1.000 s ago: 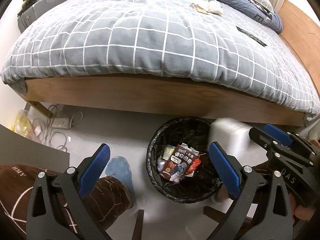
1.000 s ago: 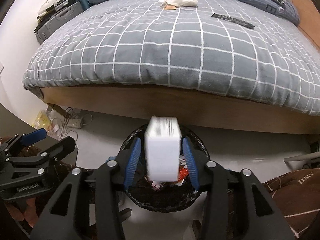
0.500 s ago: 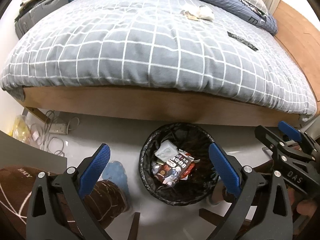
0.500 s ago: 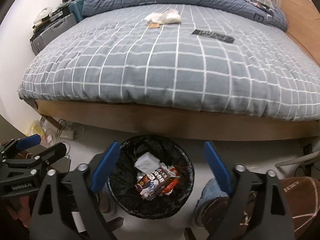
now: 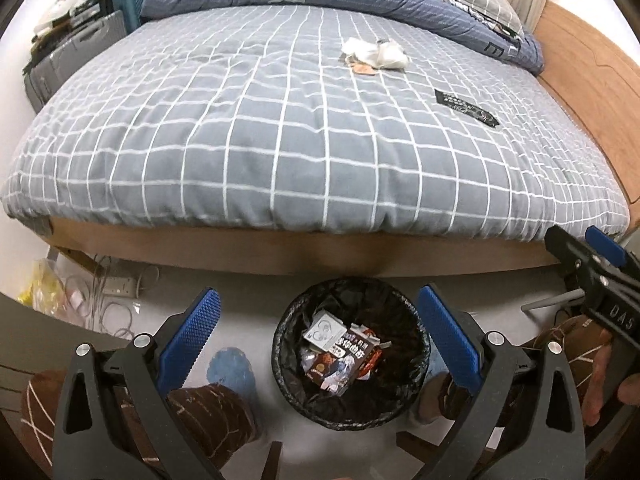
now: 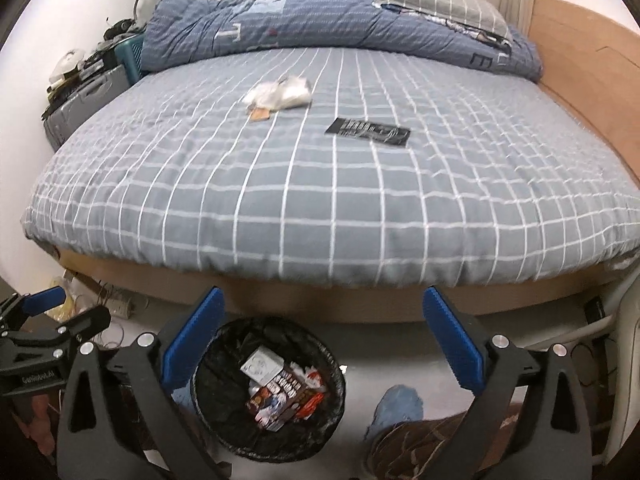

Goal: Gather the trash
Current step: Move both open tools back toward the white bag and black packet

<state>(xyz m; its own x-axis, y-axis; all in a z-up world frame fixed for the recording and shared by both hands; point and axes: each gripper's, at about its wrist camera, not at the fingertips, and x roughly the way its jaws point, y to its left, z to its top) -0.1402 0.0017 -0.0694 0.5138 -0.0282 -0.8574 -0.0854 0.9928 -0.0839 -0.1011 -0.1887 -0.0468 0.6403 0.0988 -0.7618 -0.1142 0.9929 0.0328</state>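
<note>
A black-lined trash bin (image 5: 416, 364) (image 6: 212, 408) stands on the floor at the foot of the bed, holding a white box (image 6: 261, 365) and snack wrappers (image 5: 340, 364). On the grey checked bedspread (image 5: 280, 128) lie crumpled white tissue (image 5: 376, 53) (image 6: 282, 94), a small brown scrap (image 6: 260, 114) and a black wrapper (image 5: 466, 108) (image 6: 368, 131). My left gripper (image 5: 320, 336) is open and empty above the bin. My right gripper (image 6: 324, 332) is open and empty, above the bin's right side.
A grey suitcase (image 6: 80, 104) with clutter stands left of the bed. A power strip with cables (image 5: 116, 290) and a yellow bag (image 5: 38, 292) lie on the floor at left. Blue slippers (image 5: 234, 368) and my legs flank the bin. Folded duvet (image 6: 320, 24) at the bed's head.
My right gripper opened and let the white box drop into the bin. Both grippers then lifted and tilted up, showing more of the bed.
</note>
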